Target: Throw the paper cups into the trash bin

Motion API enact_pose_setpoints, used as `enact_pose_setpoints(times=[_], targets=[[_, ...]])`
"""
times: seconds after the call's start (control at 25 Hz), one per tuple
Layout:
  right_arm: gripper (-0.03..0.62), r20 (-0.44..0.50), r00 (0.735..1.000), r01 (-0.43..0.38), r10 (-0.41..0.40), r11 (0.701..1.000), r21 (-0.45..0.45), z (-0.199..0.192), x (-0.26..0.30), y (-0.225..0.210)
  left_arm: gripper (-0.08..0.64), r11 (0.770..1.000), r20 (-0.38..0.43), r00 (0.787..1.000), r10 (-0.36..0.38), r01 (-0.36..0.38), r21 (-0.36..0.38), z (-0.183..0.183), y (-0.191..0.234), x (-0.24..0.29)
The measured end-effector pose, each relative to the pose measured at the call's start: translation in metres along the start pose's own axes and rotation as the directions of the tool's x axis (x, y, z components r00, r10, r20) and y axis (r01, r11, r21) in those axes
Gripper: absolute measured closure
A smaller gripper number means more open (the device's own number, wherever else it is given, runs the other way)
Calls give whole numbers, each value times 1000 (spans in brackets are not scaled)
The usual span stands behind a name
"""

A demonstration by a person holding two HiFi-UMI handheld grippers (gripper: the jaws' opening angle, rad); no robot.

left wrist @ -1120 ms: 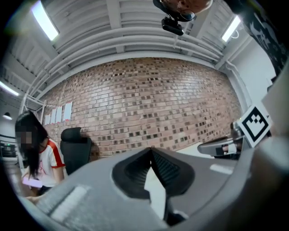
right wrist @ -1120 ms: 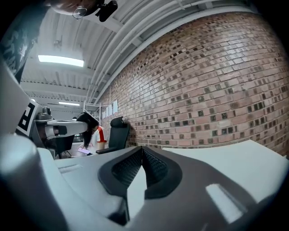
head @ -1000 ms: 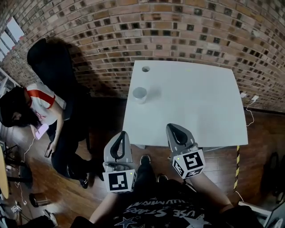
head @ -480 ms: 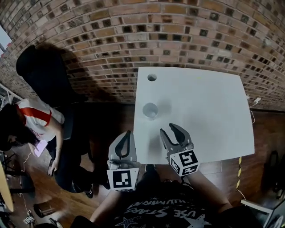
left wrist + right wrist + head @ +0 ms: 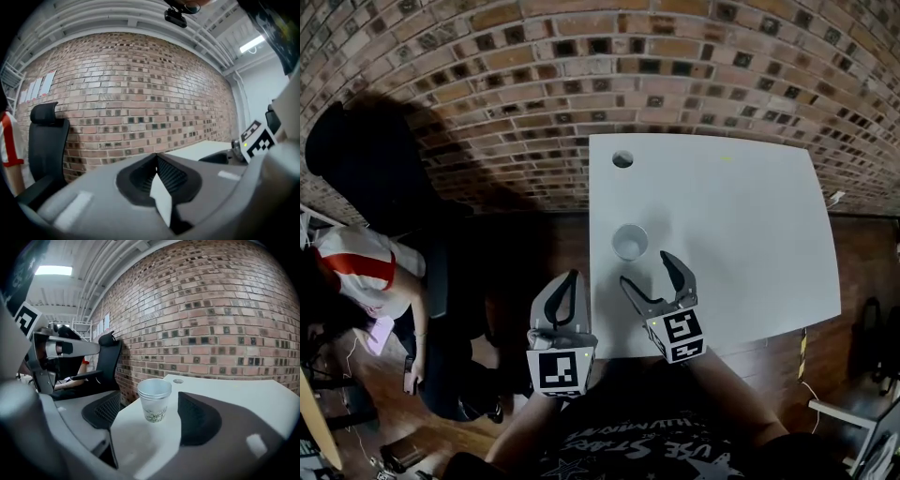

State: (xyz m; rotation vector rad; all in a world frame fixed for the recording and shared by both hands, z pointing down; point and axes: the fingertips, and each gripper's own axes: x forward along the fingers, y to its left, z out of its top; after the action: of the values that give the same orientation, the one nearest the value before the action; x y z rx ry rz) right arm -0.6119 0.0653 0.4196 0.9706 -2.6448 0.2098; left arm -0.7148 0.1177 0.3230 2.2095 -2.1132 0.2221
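The upright paper cup (image 5: 630, 242) stands near the table's (image 5: 750, 234) left edge, just beyond the nearer right gripper (image 5: 645, 269), whose empty jaws have just been opening, while the left gripper (image 5: 571, 277) has its jaws together.

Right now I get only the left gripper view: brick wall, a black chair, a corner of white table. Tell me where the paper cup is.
Observer: The paper cup stands upright on the white table, near the table's left edge in the head view.
Operator: Report the right gripper.
Observer: The right gripper is over the table, just short of the cup. Its jaws have just been opening and stand wide, with nothing between them yet.
Operator: Check that the cup is lined up.
Observer: In the right gripper view the cup sits straight ahead, framed by the gap between the jaws and untouched.
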Motion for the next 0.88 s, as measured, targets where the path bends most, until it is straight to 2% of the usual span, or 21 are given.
enact_pose_setpoints(times=[0.12, 0.24, 0.36, 0.64, 0.8, 0.88], targets=[[171, -32, 999, 0, -1, 1000, -27, -3, 20, 5, 555, 1000, -15, 1000, -4, 4, -5, -5, 8, 8], [146, -56, 998, -20, 19, 1000, -18, -10, 38, 7, 555, 1000, -30, 1000, -9, 9, -4, -8, 11, 15], [143, -44, 999, -30, 30, 1000, -2, -13, 51, 5, 555, 1000, -37, 999, -19, 19, 3, -8, 12, 19], [143, -30, 998, -50, 49, 998, -34, -10, 72, -3, 555, 1000, -53, 999, 3, -4, -18, -14, 14, 28], [138, -35, 997, -75, 73, 996, -48, -12, 84, 2, 555, 1000, -60, 998, 1, -1, -7, -17, 14, 31], [138, -8, 997, -72, 72, 996, -57, -9, 86, 2, 555, 1000, -67, 998, 4, -5, -10, -19, 13, 31]])
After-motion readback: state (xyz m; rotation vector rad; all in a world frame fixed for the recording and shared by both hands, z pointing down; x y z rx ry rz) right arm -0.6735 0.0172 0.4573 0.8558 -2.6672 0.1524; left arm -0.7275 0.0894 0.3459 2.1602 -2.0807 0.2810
